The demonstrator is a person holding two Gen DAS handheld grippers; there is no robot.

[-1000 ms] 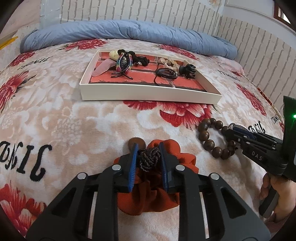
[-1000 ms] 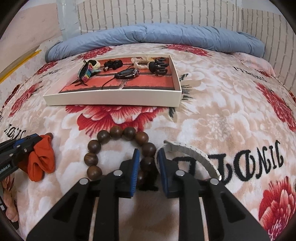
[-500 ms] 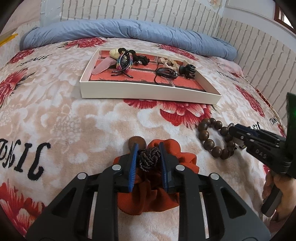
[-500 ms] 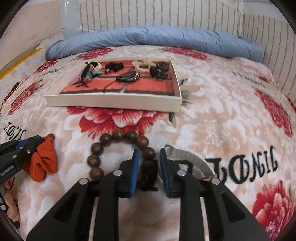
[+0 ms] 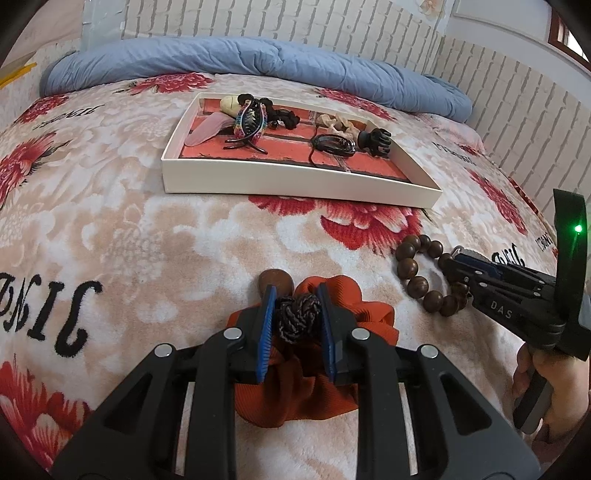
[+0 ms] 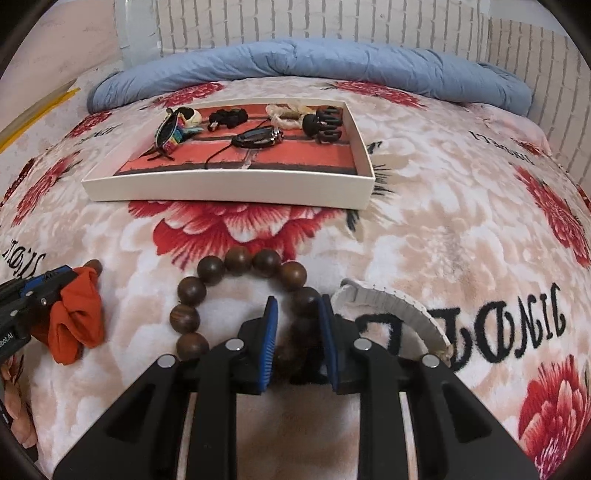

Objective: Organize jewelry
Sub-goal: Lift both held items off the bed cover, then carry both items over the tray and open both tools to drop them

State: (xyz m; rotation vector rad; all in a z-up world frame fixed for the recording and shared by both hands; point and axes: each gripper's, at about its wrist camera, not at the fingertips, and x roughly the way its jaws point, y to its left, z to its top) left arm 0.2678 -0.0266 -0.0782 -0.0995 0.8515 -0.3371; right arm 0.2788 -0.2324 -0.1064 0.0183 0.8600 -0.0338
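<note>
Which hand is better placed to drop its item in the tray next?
Right, marginally: the right gripper already clamps the wooden bead bracelet, directly before the tray. The left gripper holds a braided knot.

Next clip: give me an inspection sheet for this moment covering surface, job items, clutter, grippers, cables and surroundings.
Surface: floral blanket on a bed.
Job's things: white tray holding hair clips, scrunchies and a black claw clip; wooden bead bracelet, orange scrunchie and white band outside it on the blanket.
Clutter: nothing seen.
Grippers: left gripper shut on a braided knot above the orange scrunchie; right gripper shut on the wooden bead bracelet.
Cables: nothing seen.
Surroundings: rolled blue duvet, white brick wall.
</note>
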